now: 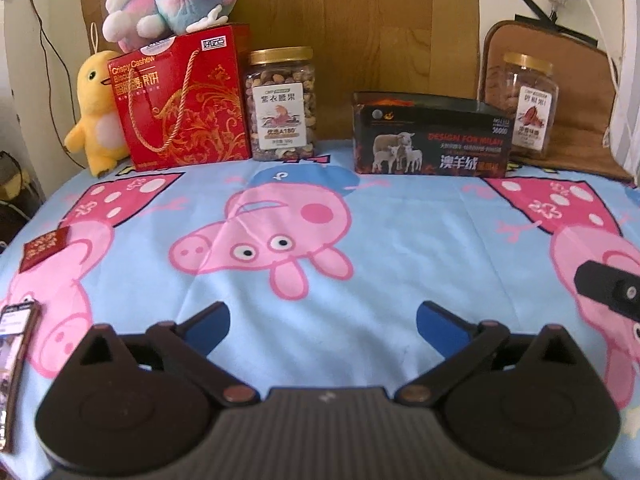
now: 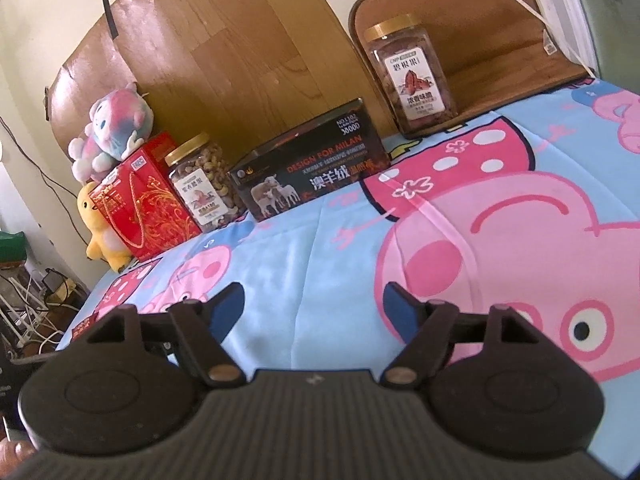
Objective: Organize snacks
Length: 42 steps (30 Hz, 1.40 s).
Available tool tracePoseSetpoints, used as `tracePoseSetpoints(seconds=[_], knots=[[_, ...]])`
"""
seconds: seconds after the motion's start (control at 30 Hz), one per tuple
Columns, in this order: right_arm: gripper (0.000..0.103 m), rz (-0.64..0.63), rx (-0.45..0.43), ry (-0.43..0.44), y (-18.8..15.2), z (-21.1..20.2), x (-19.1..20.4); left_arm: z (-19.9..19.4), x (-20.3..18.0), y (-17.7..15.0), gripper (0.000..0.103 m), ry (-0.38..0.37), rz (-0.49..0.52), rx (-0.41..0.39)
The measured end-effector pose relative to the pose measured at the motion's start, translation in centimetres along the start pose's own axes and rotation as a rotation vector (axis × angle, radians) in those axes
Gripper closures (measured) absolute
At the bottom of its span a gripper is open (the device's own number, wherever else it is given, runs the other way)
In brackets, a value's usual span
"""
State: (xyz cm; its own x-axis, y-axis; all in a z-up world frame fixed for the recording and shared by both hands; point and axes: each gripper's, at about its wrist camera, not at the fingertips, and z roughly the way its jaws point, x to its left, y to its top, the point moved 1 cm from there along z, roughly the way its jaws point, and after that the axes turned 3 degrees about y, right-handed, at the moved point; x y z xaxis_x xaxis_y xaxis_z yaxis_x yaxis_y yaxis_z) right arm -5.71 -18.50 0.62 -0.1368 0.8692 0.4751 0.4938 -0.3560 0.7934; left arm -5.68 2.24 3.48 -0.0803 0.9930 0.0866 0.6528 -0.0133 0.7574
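A cartoon-pig sheet (image 1: 400, 216) is covering the surface, and the snacks are standing along its far edge by the wooden board. Both tools, left tool (image 1: 323, 320) and right tool (image 2: 314, 306), are hovering wide open and empty, well short of them. Judging the next reach: approach a jar level, jaws straddling its body. The cashew jar (image 1: 283, 104) is looking full beside the red biscuit box (image 1: 184, 100); the pecan jar (image 2: 410, 76) is sitting apart, beyond the black box (image 1: 432, 140)

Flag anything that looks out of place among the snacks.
The black box shows sheep and looks like no snack. It splits the two nut jars: one beside the red box, the other apart on a brown mat.
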Motion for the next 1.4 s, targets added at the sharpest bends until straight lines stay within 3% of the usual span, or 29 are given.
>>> tracePoseSetpoints(seconds=[0.4, 1.4], knots=[[0.021, -0.01, -0.05, 0.015, 0.1, -0.9, 0.4, -1.9, -0.2, 0.5, 0.0, 0.089, 0.017, -0.089], [0.02, -0.009, -0.052, 0.024, -0.1, -1.4, 0.7, -2.3, -0.2, 0.2, 0.0, 0.158, 0.049, -0.112]])
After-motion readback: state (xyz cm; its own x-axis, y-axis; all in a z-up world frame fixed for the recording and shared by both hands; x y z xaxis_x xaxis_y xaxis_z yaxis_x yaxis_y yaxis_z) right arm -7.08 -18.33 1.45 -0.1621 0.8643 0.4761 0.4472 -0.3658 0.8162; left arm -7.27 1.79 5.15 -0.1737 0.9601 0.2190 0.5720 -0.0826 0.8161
